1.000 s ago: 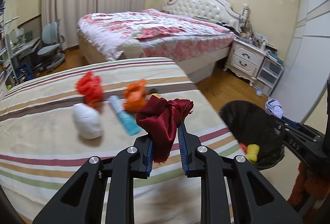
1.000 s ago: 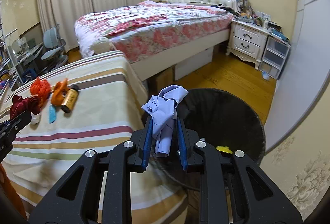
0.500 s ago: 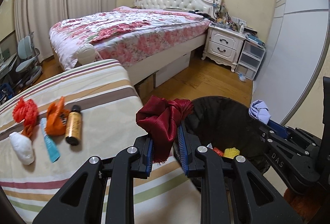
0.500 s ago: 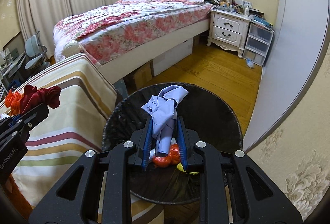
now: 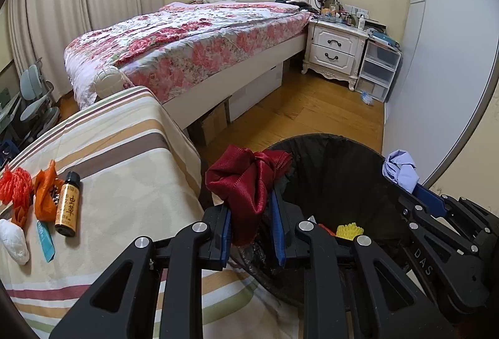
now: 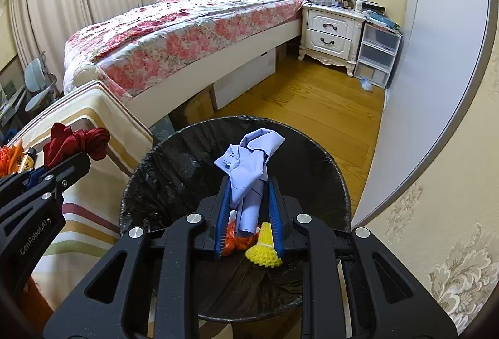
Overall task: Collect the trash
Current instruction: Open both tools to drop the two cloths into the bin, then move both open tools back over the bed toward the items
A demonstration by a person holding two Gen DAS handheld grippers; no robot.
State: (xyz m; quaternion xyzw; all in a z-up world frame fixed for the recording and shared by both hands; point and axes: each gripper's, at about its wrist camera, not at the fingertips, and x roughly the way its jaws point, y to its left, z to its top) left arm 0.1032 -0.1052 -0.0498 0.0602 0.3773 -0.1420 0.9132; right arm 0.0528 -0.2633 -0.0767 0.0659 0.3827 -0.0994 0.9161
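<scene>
Black plastic lines the trash bin (image 6: 324, 164), which stands on the floor against the striped table (image 5: 118, 152). Above its mouth, the right gripper (image 6: 249, 214) pinches a crumpled pale blue cloth (image 6: 249, 164). The left gripper (image 5: 252, 226) clamps a dark red rag (image 5: 246, 180) just over the near rim. A clean drop probably needs the left gripper further inward over the opening, so the rag cannot catch on the rim.
</scene>
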